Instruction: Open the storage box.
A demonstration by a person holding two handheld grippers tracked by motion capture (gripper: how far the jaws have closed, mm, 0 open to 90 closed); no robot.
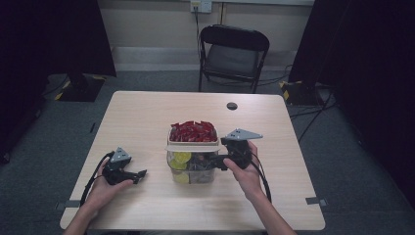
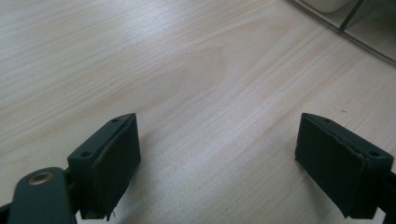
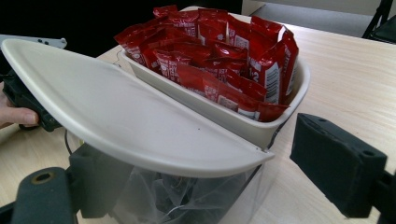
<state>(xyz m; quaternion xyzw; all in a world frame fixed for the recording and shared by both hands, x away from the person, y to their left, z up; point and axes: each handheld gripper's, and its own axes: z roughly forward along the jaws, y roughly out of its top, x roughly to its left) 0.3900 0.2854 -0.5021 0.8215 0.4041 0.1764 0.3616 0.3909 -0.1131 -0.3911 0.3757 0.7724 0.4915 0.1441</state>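
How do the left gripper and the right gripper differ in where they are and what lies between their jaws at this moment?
The left gripper rests low on bare table, apart from the container; the right gripper is up against the container's side. Between the left gripper's jaws lies only wood; the right gripper's jaws straddle the container's corner, under its cream lid. Both stand open, each held in one hand.

clear bin (image 1: 192, 169), red packets (image 1: 193, 130) on top
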